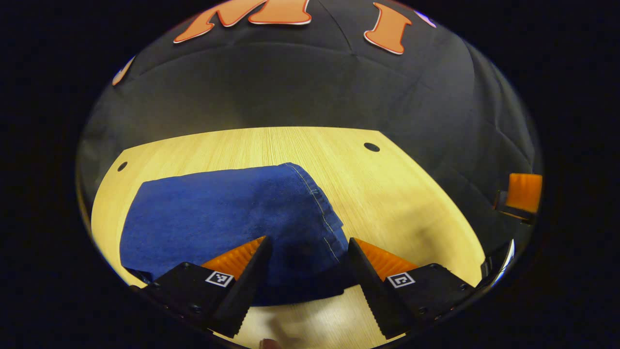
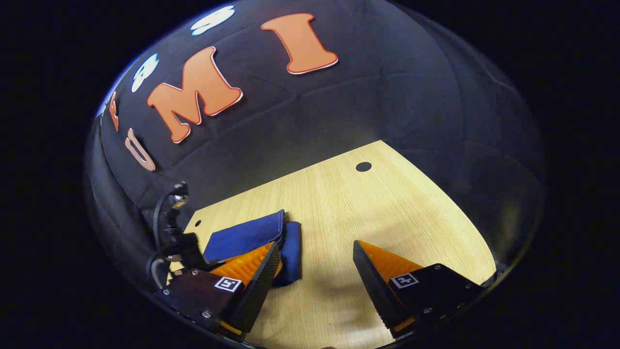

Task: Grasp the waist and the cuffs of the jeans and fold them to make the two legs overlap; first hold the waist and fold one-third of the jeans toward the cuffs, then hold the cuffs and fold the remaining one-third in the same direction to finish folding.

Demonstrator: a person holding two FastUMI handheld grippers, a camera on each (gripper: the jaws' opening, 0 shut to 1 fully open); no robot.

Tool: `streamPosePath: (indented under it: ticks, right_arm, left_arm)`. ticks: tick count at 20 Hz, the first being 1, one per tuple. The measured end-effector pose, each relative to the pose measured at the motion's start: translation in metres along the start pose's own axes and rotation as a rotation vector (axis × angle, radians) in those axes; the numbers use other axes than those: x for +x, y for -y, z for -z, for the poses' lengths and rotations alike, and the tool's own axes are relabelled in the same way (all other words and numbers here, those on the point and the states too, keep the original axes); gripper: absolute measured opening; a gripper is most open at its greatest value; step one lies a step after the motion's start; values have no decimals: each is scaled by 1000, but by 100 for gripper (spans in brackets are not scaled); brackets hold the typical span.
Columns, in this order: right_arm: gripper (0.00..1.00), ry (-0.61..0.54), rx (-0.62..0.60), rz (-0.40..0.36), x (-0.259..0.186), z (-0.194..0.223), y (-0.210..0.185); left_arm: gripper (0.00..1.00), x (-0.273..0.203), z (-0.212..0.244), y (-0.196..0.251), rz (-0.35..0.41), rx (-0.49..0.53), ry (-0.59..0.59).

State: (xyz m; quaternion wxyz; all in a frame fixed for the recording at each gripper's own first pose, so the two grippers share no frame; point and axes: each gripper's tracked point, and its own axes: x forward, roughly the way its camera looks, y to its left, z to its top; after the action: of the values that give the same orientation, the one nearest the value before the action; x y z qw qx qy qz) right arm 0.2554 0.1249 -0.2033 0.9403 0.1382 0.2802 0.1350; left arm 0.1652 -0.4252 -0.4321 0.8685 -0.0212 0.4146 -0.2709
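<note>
The blue jeans (image 1: 218, 213) lie folded into a compact bundle on the wooden table (image 1: 397, 194), with a stitched hem edge on the bundle's right side. My left gripper (image 1: 308, 238) hangs open over the bundle's near right corner, and denim shows between its fingers without being pinched. In the right gripper view the jeans (image 2: 242, 237) sit at the left, partly behind the left finger. My right gripper (image 2: 316, 243) is open over bare table (image 2: 387, 203), with nothing between its fingers.
The table has small round holes near its far corners (image 1: 371, 147) (image 2: 363, 166). The black cloth wall rises right behind the far edge. A finger of the right gripper (image 1: 523, 193) shows at the far right, and the left gripper's body with cables (image 2: 174, 237) stands left of the jeans.
</note>
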Motion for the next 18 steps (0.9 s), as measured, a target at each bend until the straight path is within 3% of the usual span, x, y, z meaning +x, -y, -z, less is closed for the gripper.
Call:
streamPosePath:
  ticks: [5, 11, 14, 16, 18]
  right_arm:
    - [96, 125, -135, -7, -22, -17, -51]
    - [96, 406, -206, -83, -63, -75, -145]
    - [100, 510, -240, -96, -75, -85, -171]
    - [95, 536, -242, -91, -81, -83, -180]
    - [100, 550, -218, -101, -88, -82, -190]
  left_arm:
    - [99, -109, -60, -72, -89, -67, 246]
    - [98, -273, -145, -207, -302, -64, 664]
    - [97, -325, -157, -240, -358, -59, 775]
    - [97, -361, -154, -266, -413, -24, 851]
    - [94, -381, -147, -272, -406, 8, 854]
